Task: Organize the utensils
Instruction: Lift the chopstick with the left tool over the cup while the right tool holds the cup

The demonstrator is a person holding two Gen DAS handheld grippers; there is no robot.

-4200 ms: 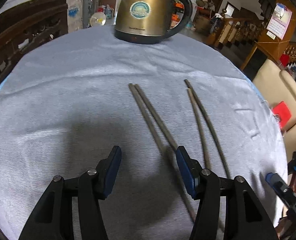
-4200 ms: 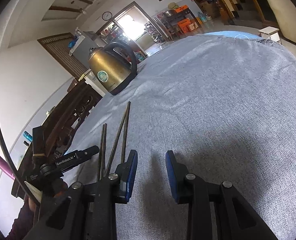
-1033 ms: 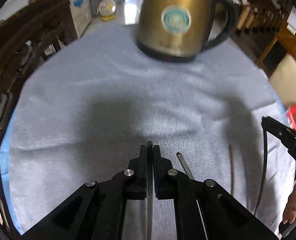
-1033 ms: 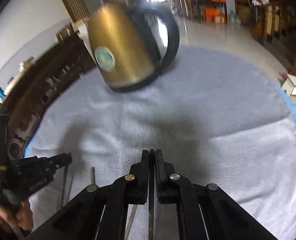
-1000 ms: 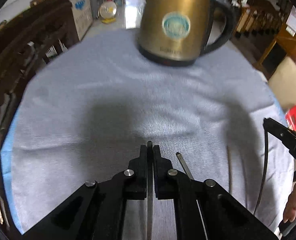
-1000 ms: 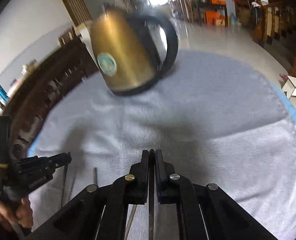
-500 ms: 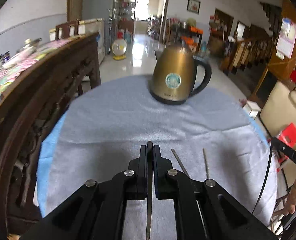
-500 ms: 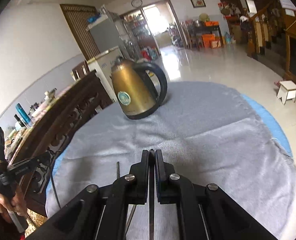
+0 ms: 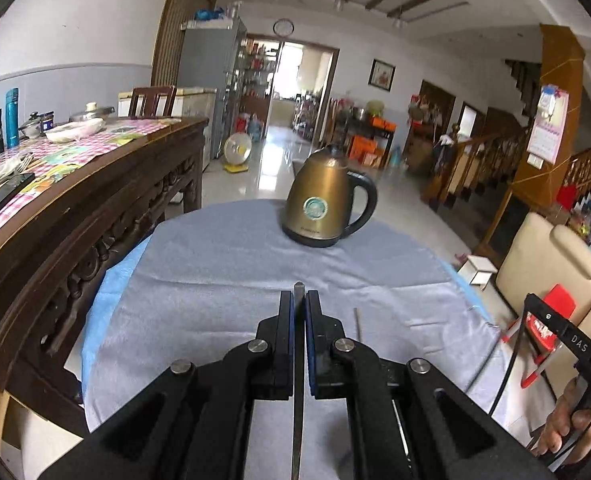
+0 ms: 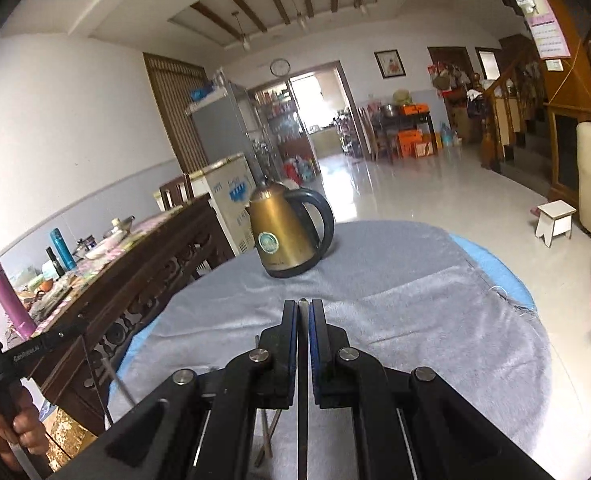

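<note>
On the tabletop [image 9: 223,264], draped in a grey cloth, the gold kettle [image 9: 321,208] stands at the far side with its black handle turned right, and I take it as my landmark. Well short of the kettle, on my side, my left gripper [image 9: 298,308] is clenched on one chopstick [image 9: 298,380] that runs back between the pads, its tip poking just past them toward the kettle. My right gripper [image 10: 303,316] is likewise clamped on a second chopstick [image 10: 302,392], tip aimed at the kettle. One loose chopstick [image 9: 358,324] shows just right of the left gripper, nearer me than the kettle; I cannot tell whether it rests on the cloth.
</note>
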